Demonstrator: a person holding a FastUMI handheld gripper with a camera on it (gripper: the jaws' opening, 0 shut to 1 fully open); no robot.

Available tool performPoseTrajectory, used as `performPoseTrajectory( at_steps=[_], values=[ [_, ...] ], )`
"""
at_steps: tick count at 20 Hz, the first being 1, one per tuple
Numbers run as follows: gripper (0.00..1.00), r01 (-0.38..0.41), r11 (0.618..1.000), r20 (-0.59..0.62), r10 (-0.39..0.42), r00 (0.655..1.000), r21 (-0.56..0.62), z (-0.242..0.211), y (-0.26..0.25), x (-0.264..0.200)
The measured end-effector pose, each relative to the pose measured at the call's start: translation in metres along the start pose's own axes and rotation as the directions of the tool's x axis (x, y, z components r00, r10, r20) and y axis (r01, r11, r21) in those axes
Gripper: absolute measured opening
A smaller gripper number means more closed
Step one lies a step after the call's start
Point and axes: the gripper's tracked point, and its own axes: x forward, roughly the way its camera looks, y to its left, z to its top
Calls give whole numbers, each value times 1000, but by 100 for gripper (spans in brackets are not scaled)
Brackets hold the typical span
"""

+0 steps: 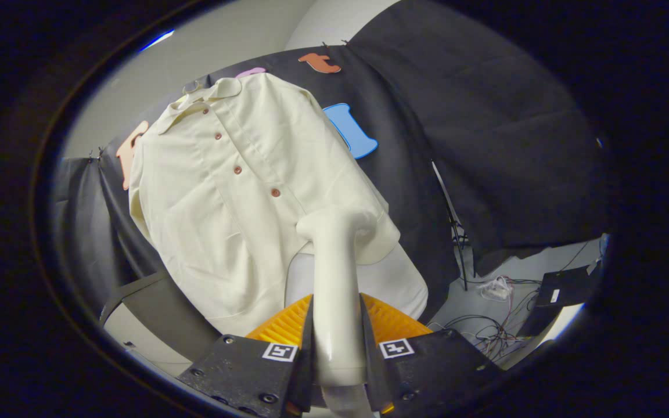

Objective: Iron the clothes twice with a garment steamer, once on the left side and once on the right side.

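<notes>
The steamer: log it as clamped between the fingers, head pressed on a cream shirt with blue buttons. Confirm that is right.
One detail is wrong. In the gripper view the shirt has reddish-brown buttons, not blue. The rest holds: the gripper is shut on the steamer, whose head presses on the cream shirt.

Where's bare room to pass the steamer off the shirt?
Gripper is shut on the steamer, its head on the shirt hem. Free: plain black cloth beside the shirt. Crowded: floor below it, with loose cables and a black box.
</notes>
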Motion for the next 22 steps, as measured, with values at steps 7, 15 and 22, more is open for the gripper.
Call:
performPoseTrajectory(
  at_steps=[7,15,22],
  values=[
    [37,-77,997,-16,77,997,10,-20,47,-59],
    [36,-228,971,20,227,974,77,-10,143,-138],
    [36,-317,944,84,325,942,-94,14,237,-205]
  ],
)
